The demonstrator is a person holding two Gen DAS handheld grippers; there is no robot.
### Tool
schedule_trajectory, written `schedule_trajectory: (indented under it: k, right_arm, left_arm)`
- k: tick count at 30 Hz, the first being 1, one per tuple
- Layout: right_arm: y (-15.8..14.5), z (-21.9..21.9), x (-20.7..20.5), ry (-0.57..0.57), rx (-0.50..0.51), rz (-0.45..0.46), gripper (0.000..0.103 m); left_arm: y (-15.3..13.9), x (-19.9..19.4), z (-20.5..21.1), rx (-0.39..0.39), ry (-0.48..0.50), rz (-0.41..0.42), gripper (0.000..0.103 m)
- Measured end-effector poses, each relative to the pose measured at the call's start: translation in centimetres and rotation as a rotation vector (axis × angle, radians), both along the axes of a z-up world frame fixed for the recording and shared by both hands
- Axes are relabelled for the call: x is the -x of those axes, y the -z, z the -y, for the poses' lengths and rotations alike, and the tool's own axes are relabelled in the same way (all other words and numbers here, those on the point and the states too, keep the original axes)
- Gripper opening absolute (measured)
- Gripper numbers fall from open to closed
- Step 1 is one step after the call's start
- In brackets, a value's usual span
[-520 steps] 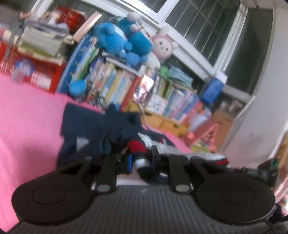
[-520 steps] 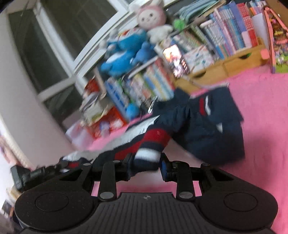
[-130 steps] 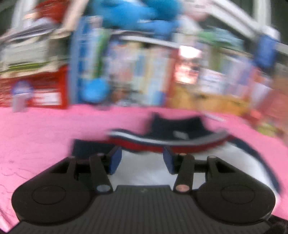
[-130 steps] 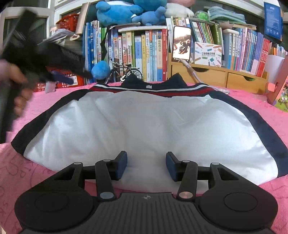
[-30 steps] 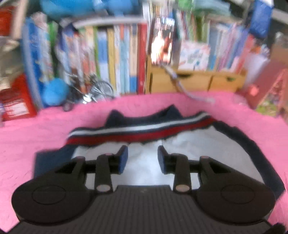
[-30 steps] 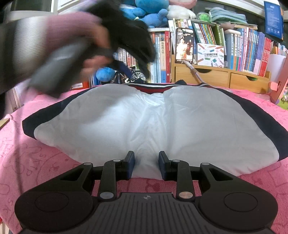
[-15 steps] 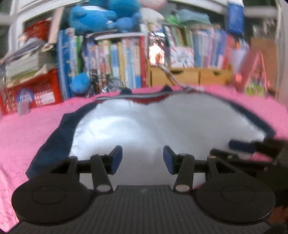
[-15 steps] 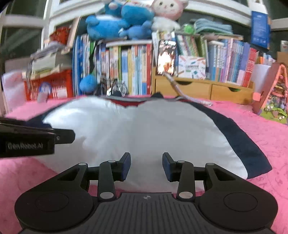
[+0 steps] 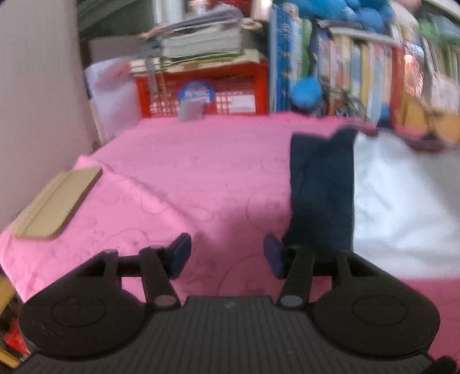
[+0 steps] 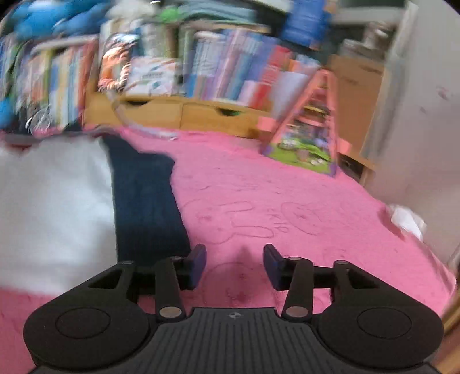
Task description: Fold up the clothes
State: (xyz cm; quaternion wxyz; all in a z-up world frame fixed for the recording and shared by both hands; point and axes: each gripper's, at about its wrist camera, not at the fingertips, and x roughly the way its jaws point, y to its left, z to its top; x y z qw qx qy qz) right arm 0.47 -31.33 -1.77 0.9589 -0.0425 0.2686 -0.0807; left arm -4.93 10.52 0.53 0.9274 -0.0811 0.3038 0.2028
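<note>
**Jacket laid flat on pink cover, both grippers at its side edges**

Jacket (image 9: 396,201): white body panel with a navy sleeve (image 9: 322,195) folded along each side; it lies flat on the pink cover (image 9: 201,178). A red, white and navy striped band at its far end is visible but blurred. In the left wrist view the garment fills the right half; in the right wrist view it fills the left half, its other navy sleeve (image 10: 143,201) running along the edge.

Left gripper (image 9: 227,254): fingers moderately apart, jaws having just been opening, only pink cover between them. The right-hand fingertip sits at the near end of the navy sleeve; contact cannot be told.

Right gripper (image 10: 234,263): fingers likewise moderately apart, jaws having just been opening, nothing between them but cover. Its left-hand fingertip is just beside the sleeve's near end.

Surroundings: tan flat board (image 9: 57,201) at the cover's left corner; red crate (image 9: 201,92) with stacked papers above; row of books (image 9: 345,72); blue plush toys (image 9: 330,11); wooden drawers (image 10: 178,112); pink triangular toy house (image 10: 307,126). Both views are motion-blurred.
</note>
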Motion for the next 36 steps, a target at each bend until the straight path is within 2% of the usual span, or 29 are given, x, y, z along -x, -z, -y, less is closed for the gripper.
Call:
schedule_trajectory:
  k: [1,3,5,7,9,13,15,19,22,26,27,29,30,32,36]
  right_arm:
    - [-0.6,0.0,0.6,-0.001,-0.054,0.010,0.045]
    - [-1.6,-2.2,2.0,-0.098,-0.184,0.018,0.045]
    - [-1.4,-5.8,3.0,-0.216,-0.247,0.007,0.045]
    - [-1.0,-9.5,3.6,-0.325,-0.279,-0.003,0.045]
    - [-0.3,-13.1,4.0,-0.402,-0.253,-0.013,0.045]
    - [0.6,-16.7,2.9,-0.426,-0.224,-0.048,0.044]
    - [1.3,-17.2,2.4,-0.417,-0.225,-0.078,0.046]
    - [2.1,-18.0,2.2,-0.406,-0.210,-0.081,0.042]
    - [2.4,-18.0,2.3,-0.409,-0.207,-0.077,0.040]
    - [2.8,-18.1,2.8,-0.417,-0.195,-0.055,0.039]
    - [2.9,-18.1,2.7,-0.418,-0.191,-0.049,0.039]
    - [3.1,-18.2,2.8,-0.421,-0.181,-0.039,0.039]
    - [3.1,-18.2,2.9,-0.422,-0.182,-0.037,0.039]
    - [3.2,-18.1,3.1,-0.425,-0.184,-0.031,0.039]
    - [3.4,-18.2,3.3,-0.433,-0.178,-0.018,0.039]
  left_arm:
    - [-0.8,0.1,0.2,0.087,0.049,0.037,0.053]
    - [-2.2,-0.7,1.3,0.235,0.172,0.078,0.053]
    - [-3.3,-2.5,3.3,0.324,0.299,0.071,0.053]
    - [-4.0,-4.1,5.2,0.337,0.399,0.048,0.053]
    - [-4.3,-5.6,7.2,0.321,0.467,0.006,0.053]
    - [-3.7,-7.8,9.9,0.339,0.567,-0.114,0.053]
    - [-3.0,-8.6,11.1,0.321,0.600,-0.180,0.053]
    - [-1.7,-10.1,13.7,0.239,0.632,-0.293,0.053]
    - [-0.2,-11.7,14.5,0.222,0.628,-0.368,0.053]
    - [0.1,-13.6,15.4,0.142,0.615,-0.371,0.051]
    - [0.2,-14.4,15.4,0.130,0.606,-0.370,0.046]
    - [0.3,-16.4,15.4,0.113,0.589,-0.366,0.043]
    - [0.3,-17.6,15.3,0.114,0.575,-0.362,0.037]
    - [0.5,-20.5,15.1,0.107,0.531,-0.355,0.032]
    - [1.0,-26.2,15.3,0.066,0.449,-0.341,0.035]
